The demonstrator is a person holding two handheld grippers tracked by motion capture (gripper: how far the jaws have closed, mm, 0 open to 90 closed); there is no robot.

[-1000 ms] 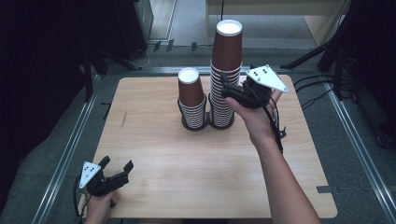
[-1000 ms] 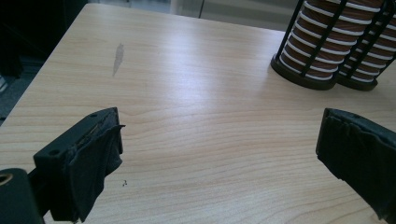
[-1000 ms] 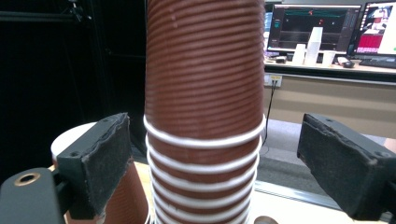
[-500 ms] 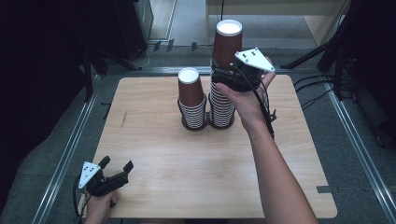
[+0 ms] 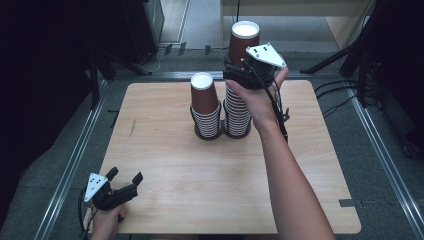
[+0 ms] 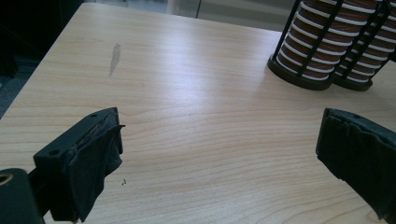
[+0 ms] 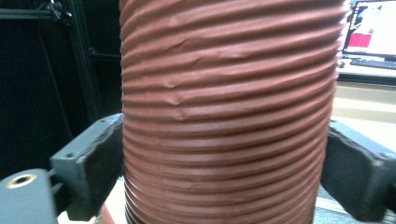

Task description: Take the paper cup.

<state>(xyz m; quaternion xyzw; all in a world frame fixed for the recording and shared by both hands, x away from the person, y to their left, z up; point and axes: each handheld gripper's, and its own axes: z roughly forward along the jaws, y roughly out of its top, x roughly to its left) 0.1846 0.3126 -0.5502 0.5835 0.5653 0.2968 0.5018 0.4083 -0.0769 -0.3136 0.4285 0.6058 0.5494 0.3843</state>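
Right gripper (image 5: 235,75) up at top cup (image 5: 244,42) of tall stack (image 5: 237,112), back centre of counter (image 5: 170,165). Fingers just been closing, now pinching cup on both sides: right gripper view puts ribbed brown wall (image 7: 229,112) dead between the pads (image 7: 100,163), both touching it. High view can't confirm contact, hand covers the fingers; gives stack layout instead. Short stack (image 5: 205,107) just left of tall one, touching bases, both in black wire holder (image 5: 200,134).

Left gripper (image 5: 123,182) low at front-left counter corner, fingers spread wide, nothing between. Left gripper view: bare wood between pads (image 6: 93,154), grey scuff (image 6: 114,58) ahead, holder bases (image 6: 299,77) far right. Monitor (image 7: 371,28) behind cup in right gripper view.
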